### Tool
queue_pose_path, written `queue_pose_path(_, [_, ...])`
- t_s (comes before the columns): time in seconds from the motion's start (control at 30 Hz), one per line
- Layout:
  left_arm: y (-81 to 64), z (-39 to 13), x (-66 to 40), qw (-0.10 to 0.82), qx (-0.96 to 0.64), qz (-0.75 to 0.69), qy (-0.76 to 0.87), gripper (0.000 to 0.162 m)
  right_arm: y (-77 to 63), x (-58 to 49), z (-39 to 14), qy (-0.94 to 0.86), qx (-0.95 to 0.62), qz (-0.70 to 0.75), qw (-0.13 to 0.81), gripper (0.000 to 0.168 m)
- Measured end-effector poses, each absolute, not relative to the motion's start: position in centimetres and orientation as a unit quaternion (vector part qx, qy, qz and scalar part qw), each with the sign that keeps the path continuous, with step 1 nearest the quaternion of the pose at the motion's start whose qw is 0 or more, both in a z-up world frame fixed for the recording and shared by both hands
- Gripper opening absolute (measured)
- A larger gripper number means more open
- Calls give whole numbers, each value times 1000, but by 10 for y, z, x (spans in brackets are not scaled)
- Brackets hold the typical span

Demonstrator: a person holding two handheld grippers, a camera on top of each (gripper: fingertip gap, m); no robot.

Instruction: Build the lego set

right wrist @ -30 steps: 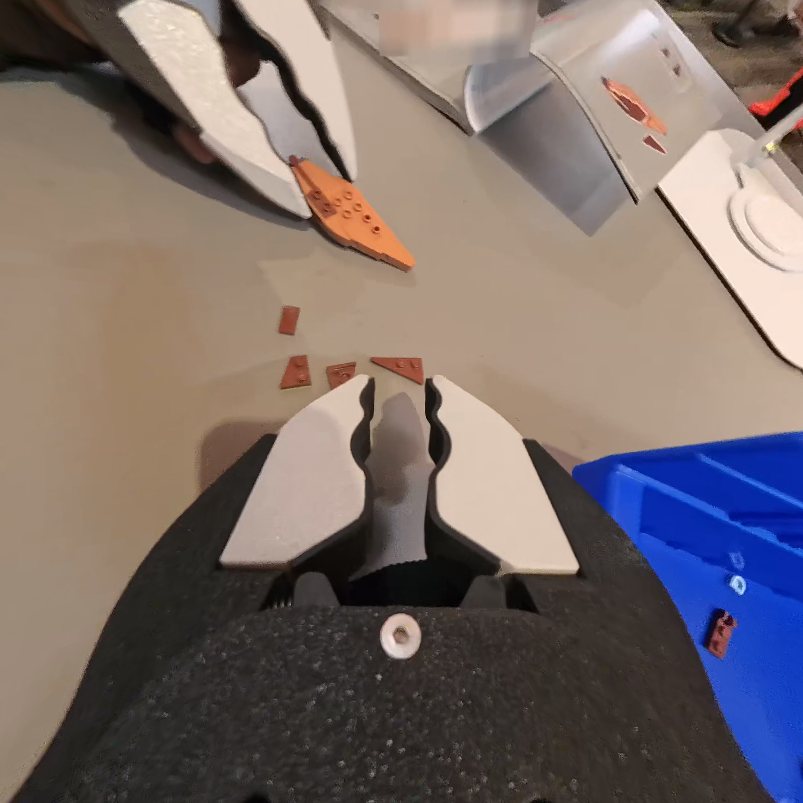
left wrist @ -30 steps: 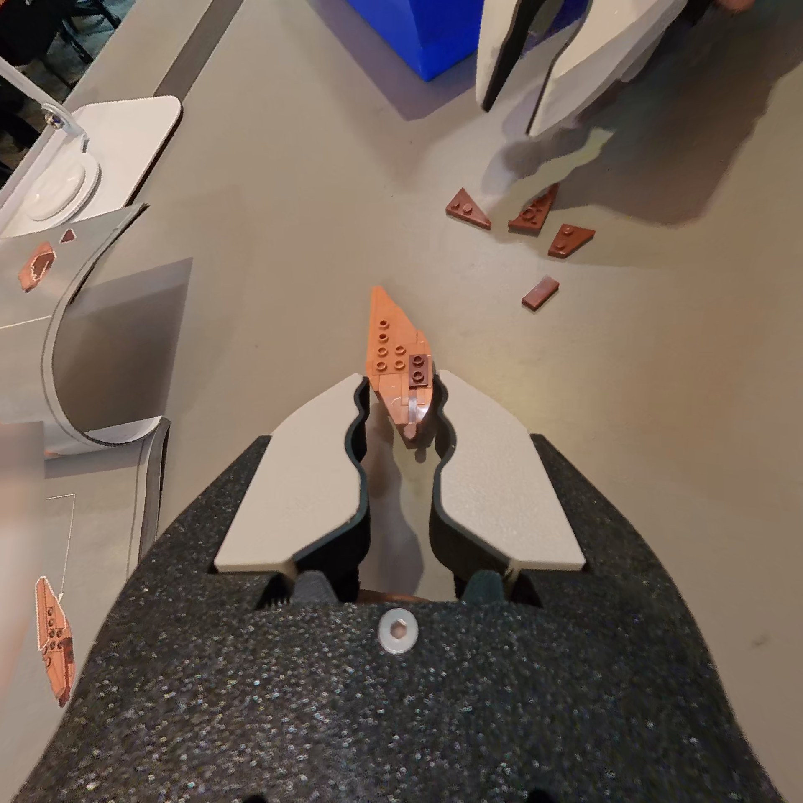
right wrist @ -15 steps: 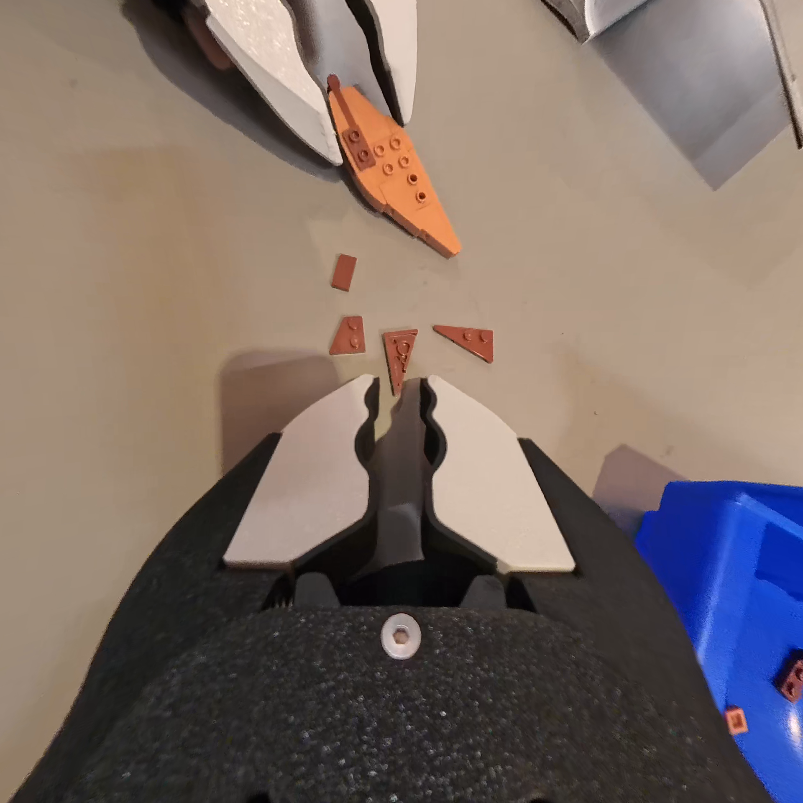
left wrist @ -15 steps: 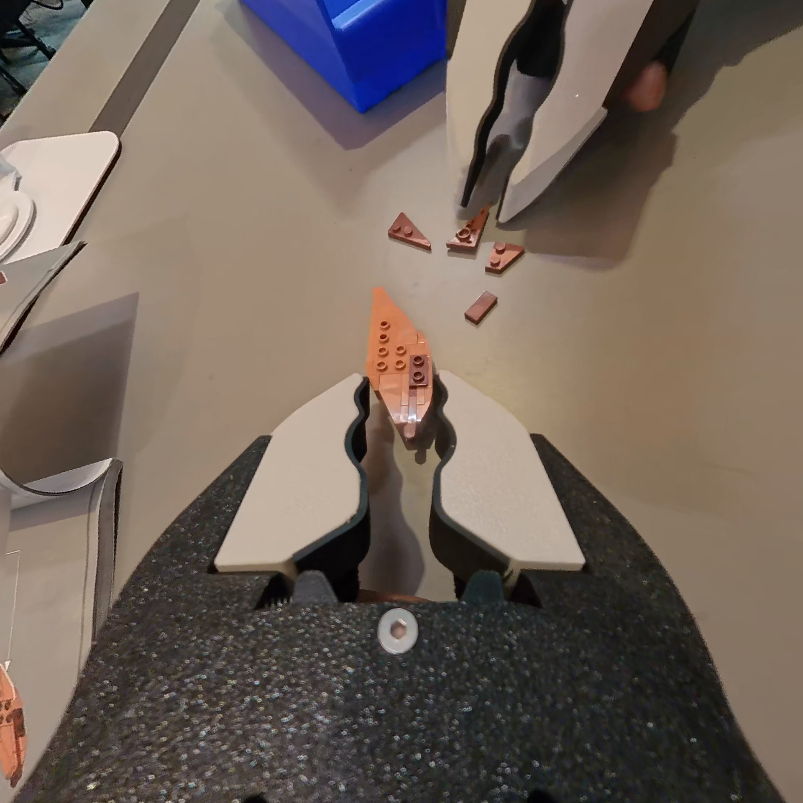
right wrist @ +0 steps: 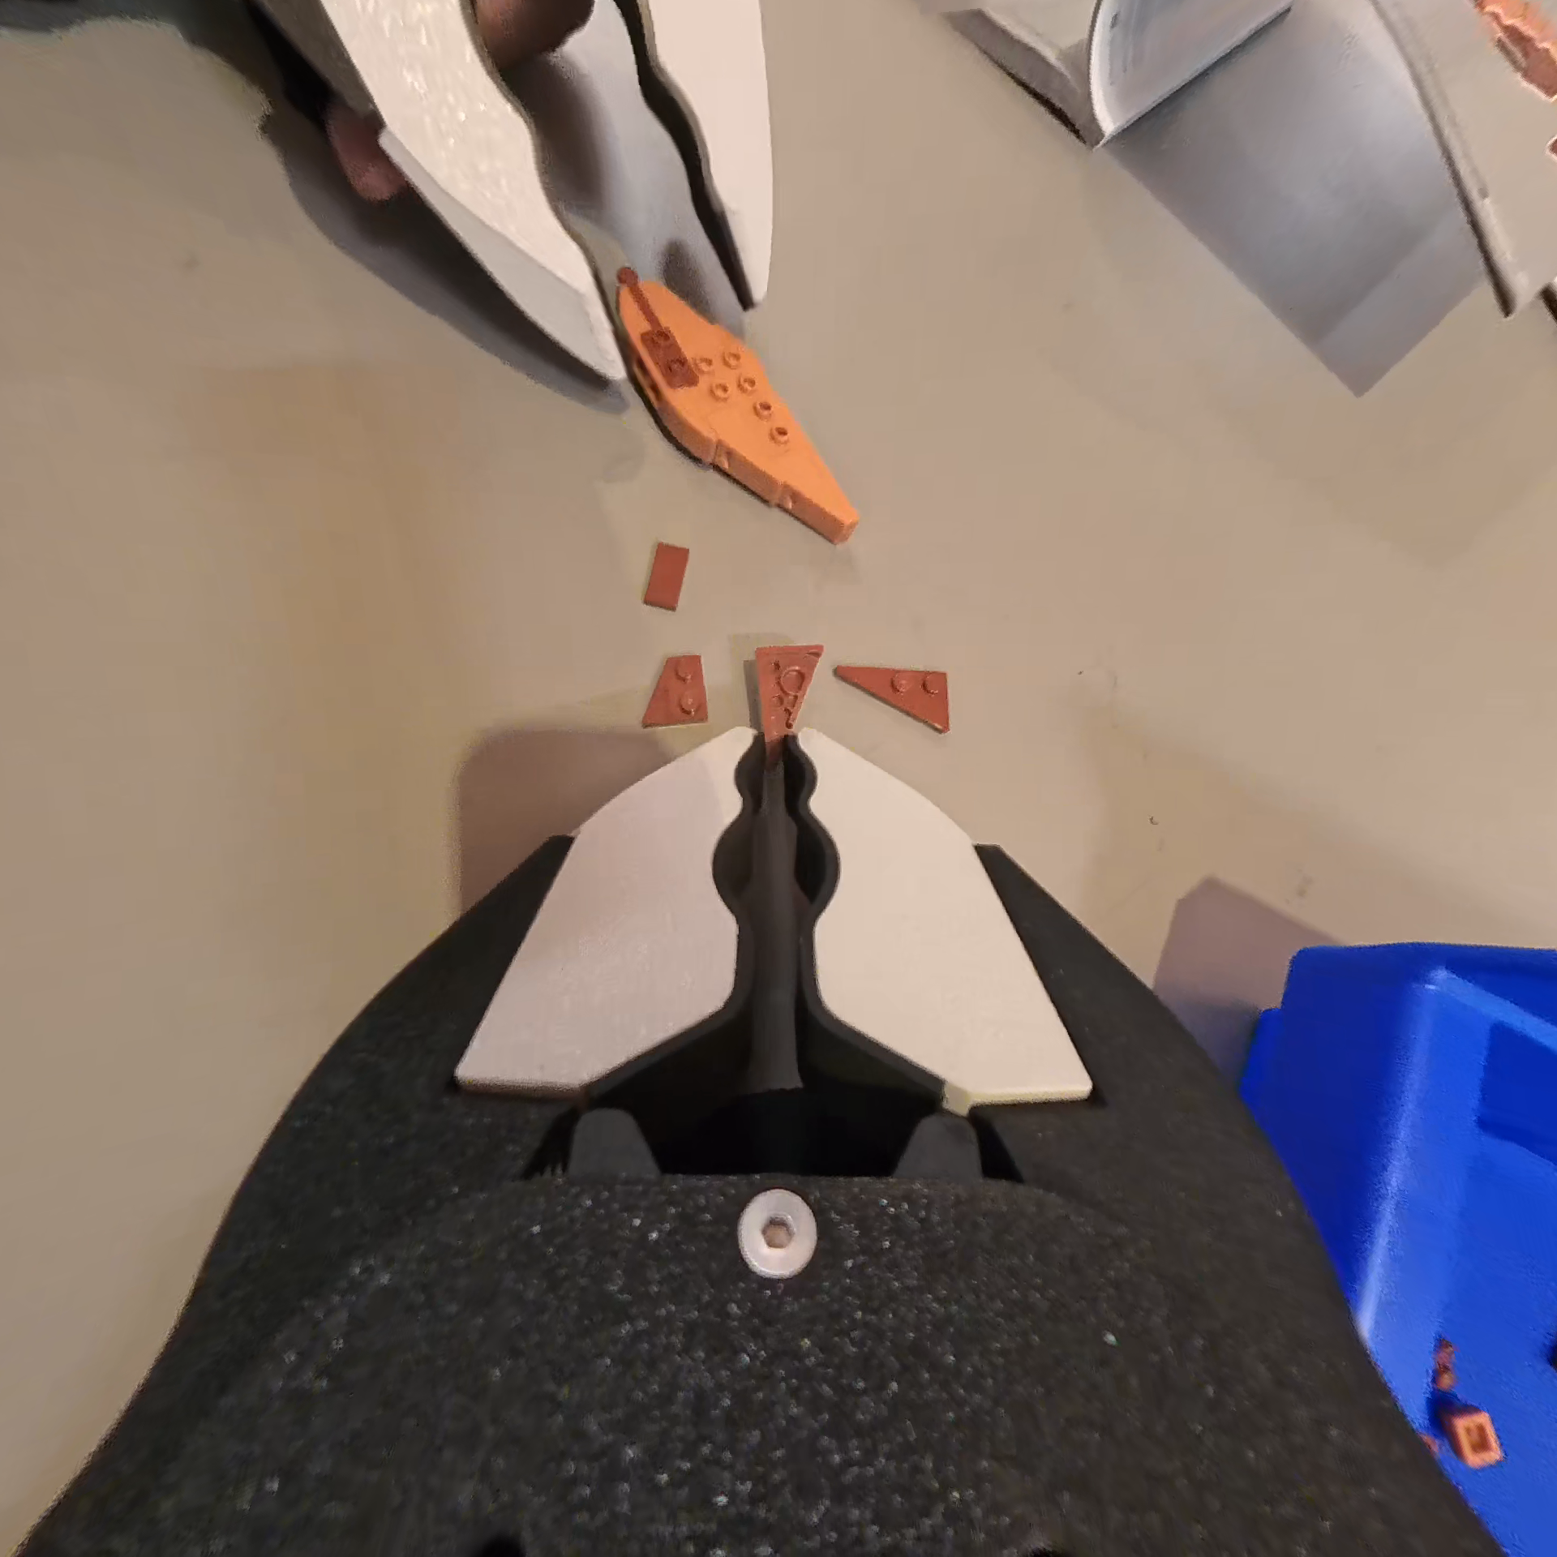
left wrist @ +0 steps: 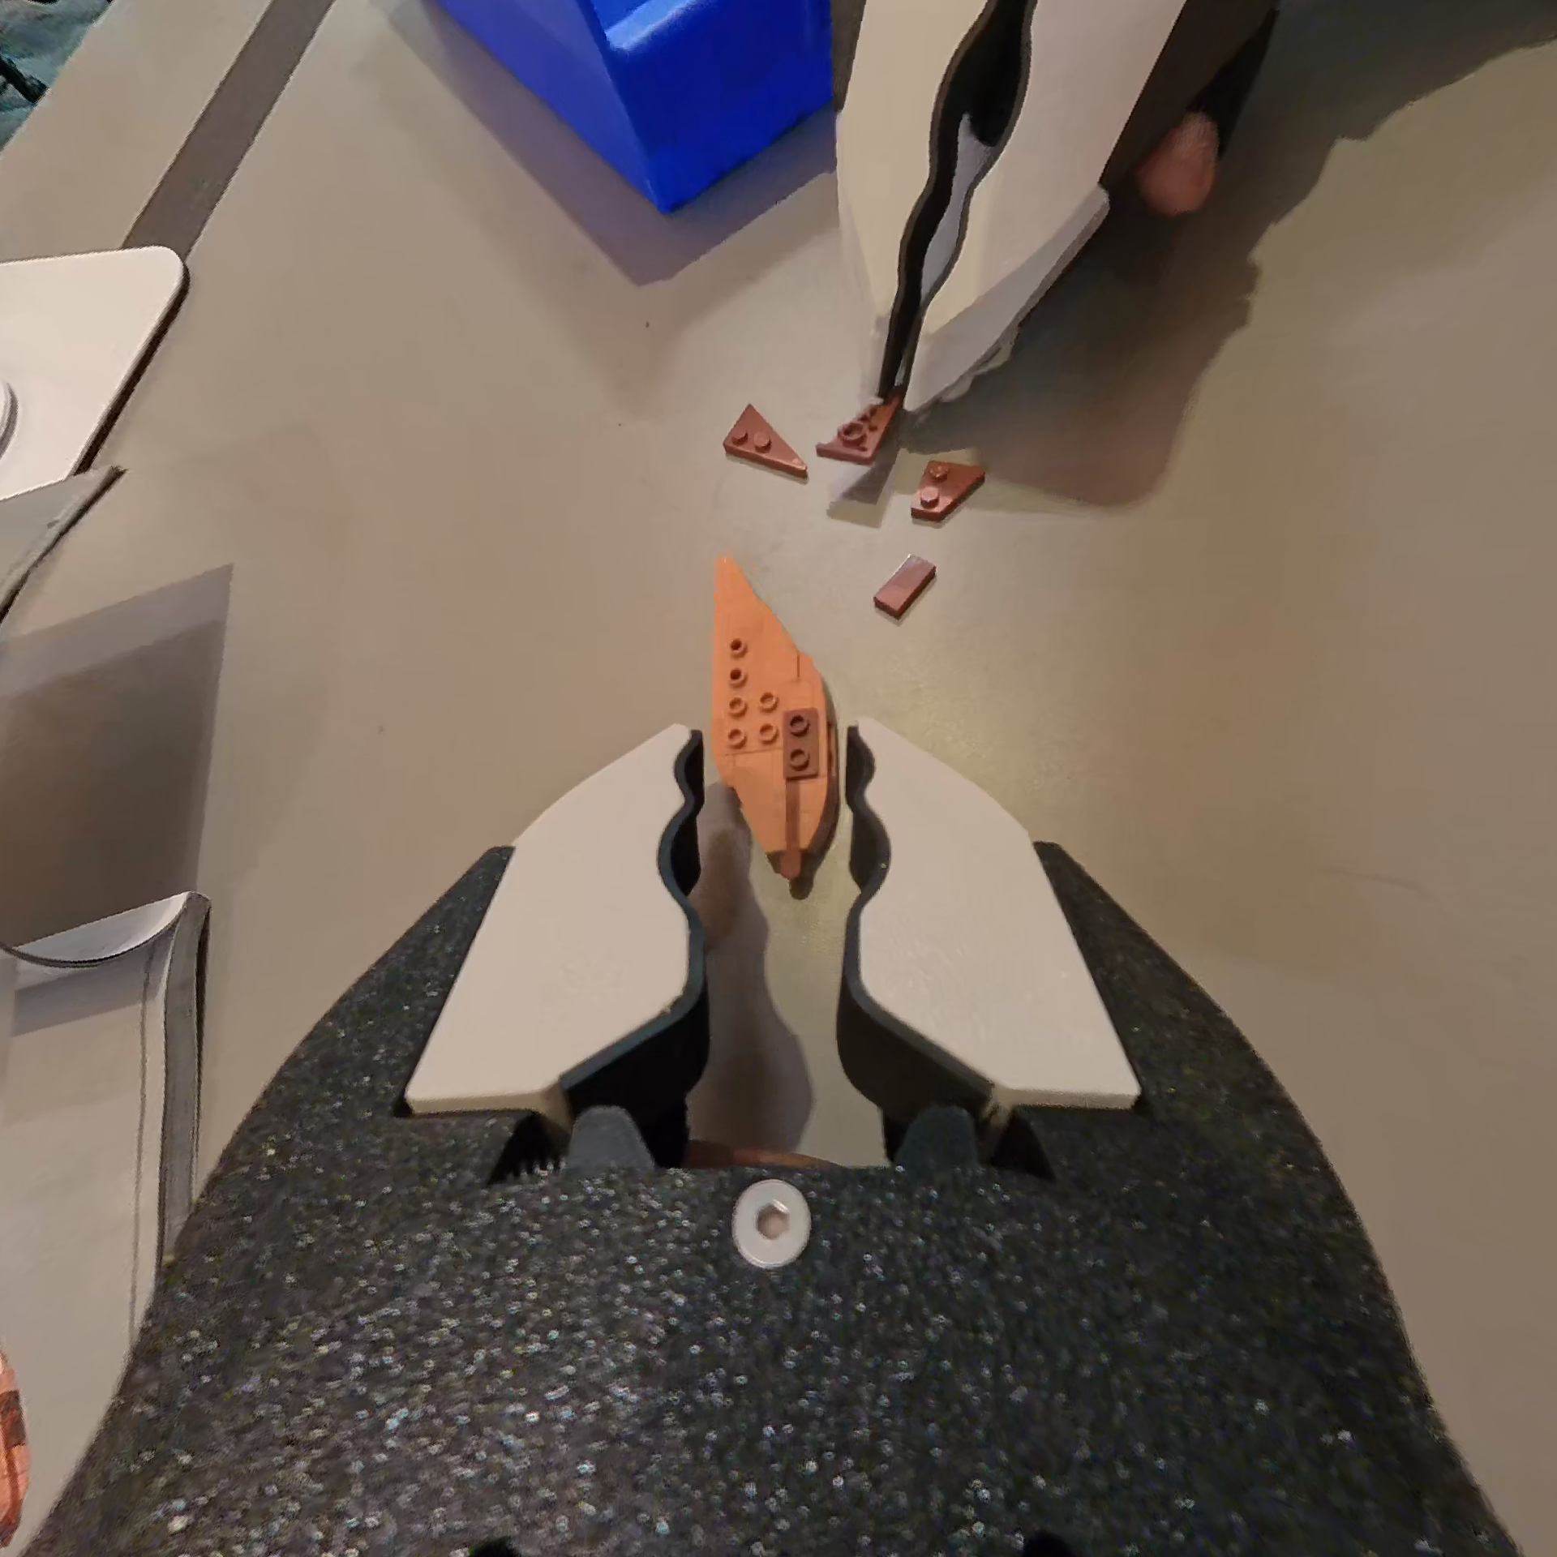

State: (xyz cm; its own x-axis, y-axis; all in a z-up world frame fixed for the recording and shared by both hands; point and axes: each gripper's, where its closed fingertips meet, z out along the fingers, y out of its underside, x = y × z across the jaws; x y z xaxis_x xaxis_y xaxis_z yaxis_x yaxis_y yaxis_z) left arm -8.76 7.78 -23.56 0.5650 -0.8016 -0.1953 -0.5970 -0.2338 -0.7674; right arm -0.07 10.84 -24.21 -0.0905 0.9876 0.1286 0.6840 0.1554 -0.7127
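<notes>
We work on a plain grey-beige surface [left wrist: 421, 472], with a blue bin [left wrist: 674, 93] at about 12 o'clock in the left wrist view and an open instruction booklet [right wrist: 1264, 168] at 1 o'clock in the right wrist view.

The orange hull assembly [left wrist: 762, 716] lies flat on the surface between the fingertips of our left tool [left wrist: 768, 741]. Its fingers stand apart on either side of the hull's wider end; we cannot tell whether they touch it or merely bracket it. A dark brown plate [left wrist: 800, 741] already sits on the studs near the hull's near end.

Our right tool [right wrist: 777, 735] is pressed together on the tip of a reddish-brown wedge plate [right wrist: 788, 687], which is tilted up off the surface at its gripped end. Three loose pieces lie around it: a wedge [right wrist: 678, 692] at 9 o'clock, a longer wedge [right wrist: 901, 692] at 3 o'clock, and a small flat tile [right wrist: 667, 575] at 11 o'clock, toward the hull.

We judge the build to be at an early stage: the base and one small plate are joined, while four pieces are still unattached and more small parts [right wrist: 1470, 1432] wait in the bin.
</notes>
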Motion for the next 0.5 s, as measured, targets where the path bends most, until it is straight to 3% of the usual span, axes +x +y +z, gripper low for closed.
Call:
queue_pose_path(0.17, [79, -216, -86, 458, -765, -148, 428, 39, 107, -9, -220, -652, -606, 318, 326, 4])
queue_pose_path(0.33, [77, -194, -65, 490, -746, -226, 391, 36, 95, -27, -184, -556, -601, 464, 338, 4])
queue_pose_path(0.5, [75, -176, -47, 510, -727, -308, 341, 31, 80, -39, -172, -529, -583, 518, 334, 4])
